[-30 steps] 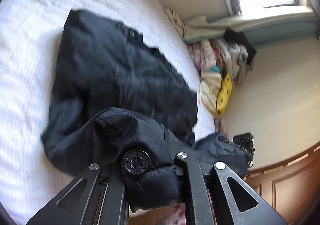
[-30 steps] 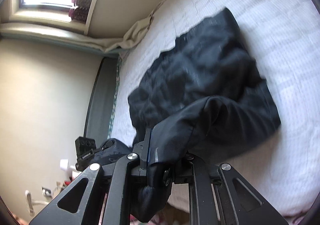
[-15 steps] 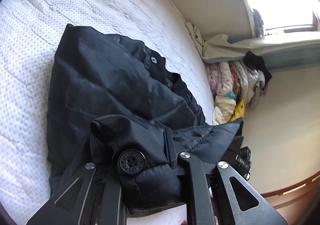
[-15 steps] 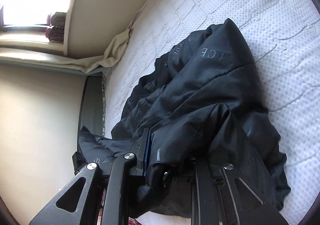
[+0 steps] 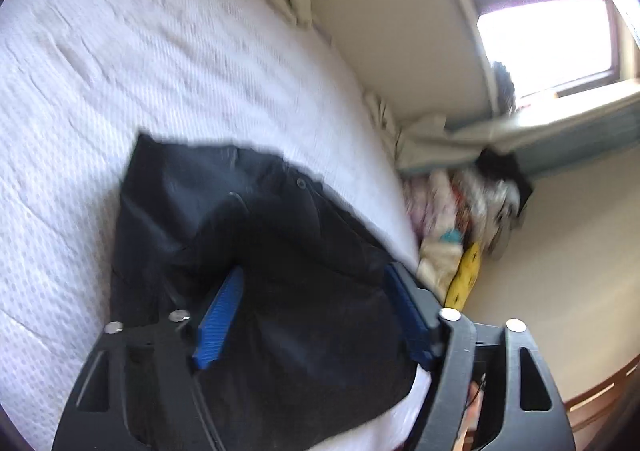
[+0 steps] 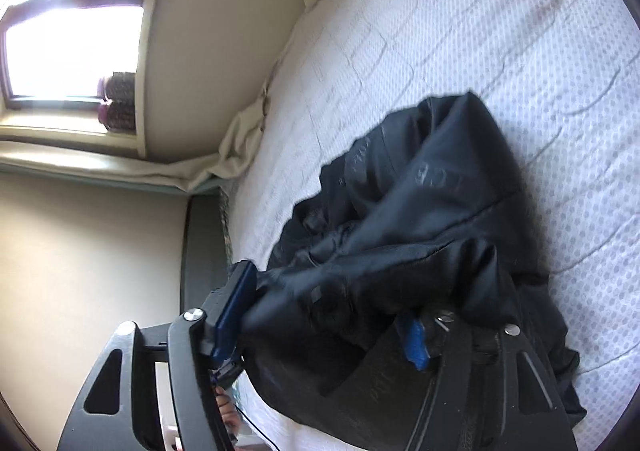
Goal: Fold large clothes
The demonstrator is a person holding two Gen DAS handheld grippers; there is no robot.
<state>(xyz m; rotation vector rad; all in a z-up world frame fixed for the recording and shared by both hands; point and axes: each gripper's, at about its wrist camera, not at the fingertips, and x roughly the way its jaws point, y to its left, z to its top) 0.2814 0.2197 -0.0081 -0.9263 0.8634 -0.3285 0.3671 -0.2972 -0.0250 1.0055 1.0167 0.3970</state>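
A black padded jacket (image 5: pixel 256 243) lies bunched on the white quilted bed (image 5: pixel 120 63). My left gripper (image 5: pixel 316 283) is open, its blue pads (image 5: pixel 218 325) spread wide, with the jacket lying loose between and below them. In the right wrist view the same jacket (image 6: pixel 432 219) lies folded over itself on the bed (image 6: pixel 500 23). My right gripper (image 6: pixel 324 303) is also open, its blue pads (image 6: pixel 236 303) wide apart, and jacket fabric drapes across the fingers without being pinched.
A pile of mixed clothes (image 5: pixel 460 219) sits off the bed's end by the wall. A crumpled beige sheet (image 5: pixel 424 139) lies along the window wall, also seen in the right wrist view (image 6: pixel 240 155). The window (image 6: pixel 72 47) is bright.
Both grippers were shut on jacket edges and have opened, letting the fabric drop onto the rest of the jacket on the bed. Both views are blurred by motion.
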